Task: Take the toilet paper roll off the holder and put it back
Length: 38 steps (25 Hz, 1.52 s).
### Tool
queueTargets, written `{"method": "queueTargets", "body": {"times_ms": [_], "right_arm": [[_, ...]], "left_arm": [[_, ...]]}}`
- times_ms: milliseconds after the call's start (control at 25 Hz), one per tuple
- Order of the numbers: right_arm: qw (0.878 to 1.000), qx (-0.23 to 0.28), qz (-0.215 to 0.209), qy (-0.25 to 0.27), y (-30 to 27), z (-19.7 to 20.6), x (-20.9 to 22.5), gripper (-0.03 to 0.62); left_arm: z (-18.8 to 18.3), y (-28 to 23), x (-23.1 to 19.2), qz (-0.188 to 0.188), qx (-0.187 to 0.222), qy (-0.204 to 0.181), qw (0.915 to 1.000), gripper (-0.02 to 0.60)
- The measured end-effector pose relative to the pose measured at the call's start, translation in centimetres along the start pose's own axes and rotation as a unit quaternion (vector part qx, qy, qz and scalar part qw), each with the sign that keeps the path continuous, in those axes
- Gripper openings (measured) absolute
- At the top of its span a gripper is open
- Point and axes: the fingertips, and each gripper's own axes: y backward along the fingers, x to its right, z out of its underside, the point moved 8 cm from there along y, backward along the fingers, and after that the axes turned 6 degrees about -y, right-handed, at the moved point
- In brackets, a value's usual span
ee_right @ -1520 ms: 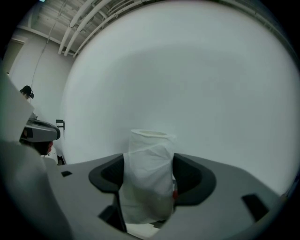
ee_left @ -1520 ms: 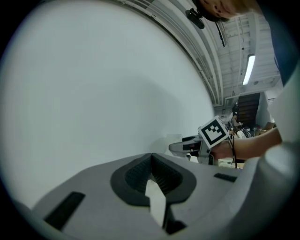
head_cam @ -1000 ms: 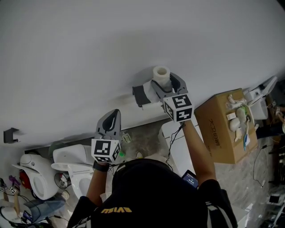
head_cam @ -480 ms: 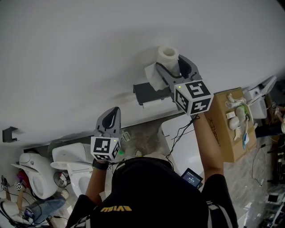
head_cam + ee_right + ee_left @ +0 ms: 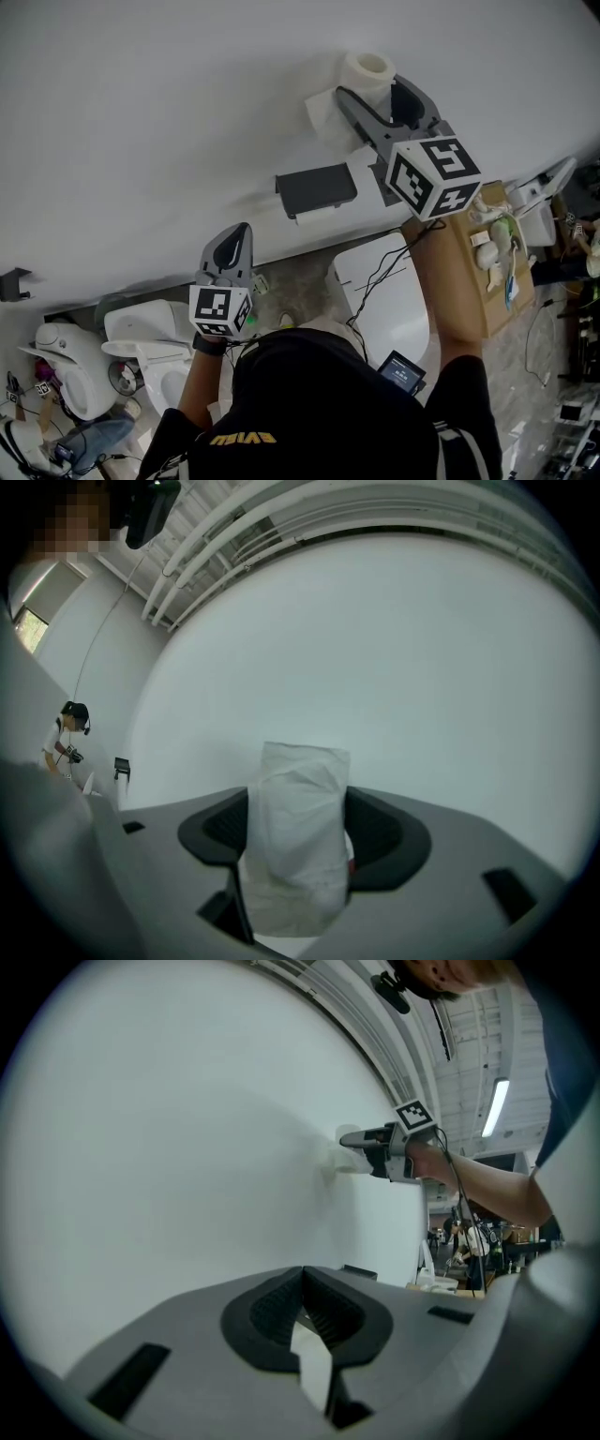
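Head view puts the left gripper (image 5: pixel 240 234) nearest, at about 7 o'clock from the holder (image 5: pixel 316 190), held level and facing the wall (image 5: pixel 141 112). Its own view shows the jaws together with nothing between them. It seems parked there to stay out of the way, since lifting a roll needs only one hand. A toilet (image 5: pixel 150 336) stands at 8 o'clock from it, and a cardboard box (image 5: pixel 464 272) lies at 4 o'clock from the holder.

Farther out, the holder sits bare on the wall. At 1 o'clock from it, well apart, the right gripper (image 5: pixel 375 89) has its jaws clamped on the roll (image 5: pixel 367 64), one on each side, with the hollow end showing from above. The right gripper view shows the paper squeezed between the dark pads, with only wall beyond. A loose tail of paper (image 5: pixel 323 114) hangs at 8 o'clock from the roll. Gripping across the soft sides probably keeps the roll from slipping, and carrying it high keeps it clear of the holder.

A second ago the roll was just above the holder. It has since risen toward 12 o'clock, opening a clear gap. The grip looks unchanged, and the left gripper has not shifted. The taking-off half looks done; putting the roll back remains.
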Motion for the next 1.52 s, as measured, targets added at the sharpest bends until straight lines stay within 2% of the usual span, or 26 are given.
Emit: {"method": "queueTargets", "body": {"times_ms": [360,1520], "right_arm": [[1.0,-0.002,-0.004,-0.001,0.3,-0.2,0.4,0.29],[1.0,0.024,-0.018,-0.005,1.4,-1.4,0.5,0.29]], "left_arm": [[-0.1,-0.3,0.5,-0.001,0.008,0.007,0.9999,0.011],[-0.2,1.3,1.5,-0.024,-0.003,-0.009,0.9997,0.011]]}}
